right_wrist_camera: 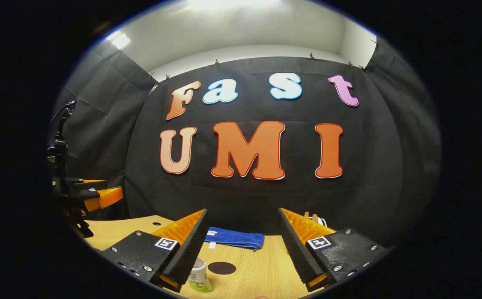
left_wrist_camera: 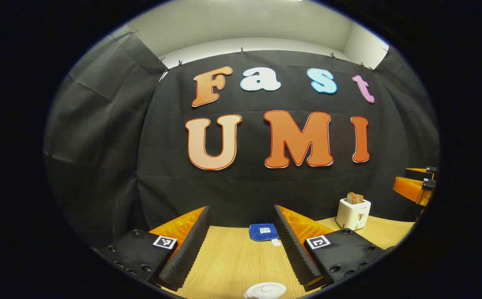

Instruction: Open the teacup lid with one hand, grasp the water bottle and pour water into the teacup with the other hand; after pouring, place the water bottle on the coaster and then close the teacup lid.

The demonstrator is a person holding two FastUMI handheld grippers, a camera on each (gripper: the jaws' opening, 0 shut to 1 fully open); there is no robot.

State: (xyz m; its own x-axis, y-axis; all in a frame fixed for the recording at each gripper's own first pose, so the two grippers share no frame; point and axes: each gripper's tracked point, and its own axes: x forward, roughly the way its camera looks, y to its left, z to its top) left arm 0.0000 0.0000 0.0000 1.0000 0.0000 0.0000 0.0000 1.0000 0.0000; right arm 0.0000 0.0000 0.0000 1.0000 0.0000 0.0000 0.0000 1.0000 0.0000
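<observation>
The teacup lid (left_wrist_camera: 265, 289) lies just below and ahead of the left hand-held gripper (left_wrist_camera: 241, 245), whose fingers stand apart. The water bottle (right_wrist_camera: 200, 276) stands upright beside the left finger of the right hand-held gripper (right_wrist_camera: 243, 249), also apart and holding nothing.

Even overhead lighting; ceiling glare in the right gripper view. Strong fisheye bending at edges; focus sharp.
</observation>
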